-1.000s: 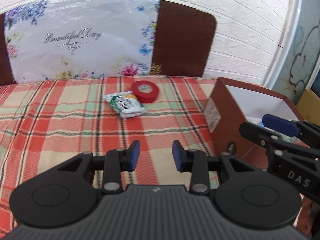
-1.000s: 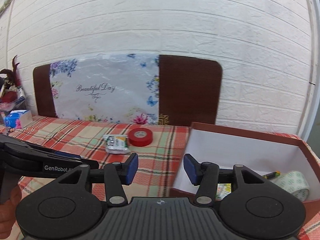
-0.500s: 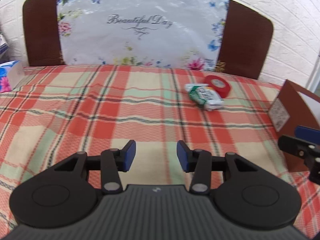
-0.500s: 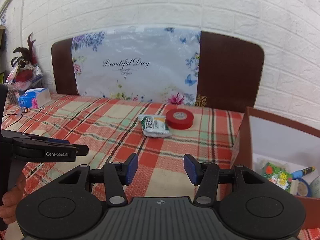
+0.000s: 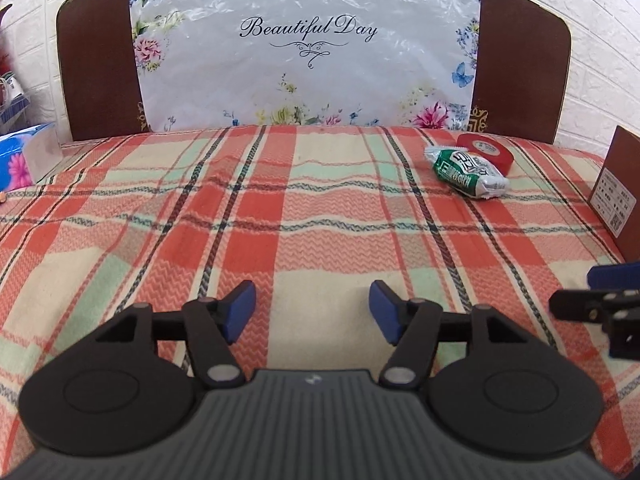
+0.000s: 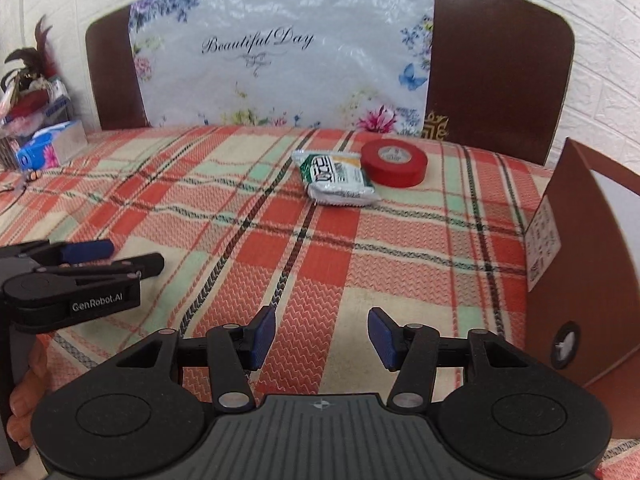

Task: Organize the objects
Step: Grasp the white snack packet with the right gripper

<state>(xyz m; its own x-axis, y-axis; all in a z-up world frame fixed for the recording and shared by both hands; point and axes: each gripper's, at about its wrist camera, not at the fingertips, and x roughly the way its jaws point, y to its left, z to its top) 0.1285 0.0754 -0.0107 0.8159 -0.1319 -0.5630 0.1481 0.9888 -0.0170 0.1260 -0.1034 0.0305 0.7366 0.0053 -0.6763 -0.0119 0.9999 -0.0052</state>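
Hovering empty with jaws apart, both grippers face the snack packet touching the red tape roll near the tabletop's far edge; right gripper nearer.

Setting was a home: plaid tablecloth, floral "Beautiful Day" sheet, white brick-pattern wall, tissue box.

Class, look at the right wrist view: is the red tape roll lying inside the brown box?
No. The red tape roll lies on the plaid tablecloth beside the green snack packet, well apart from the brown box.
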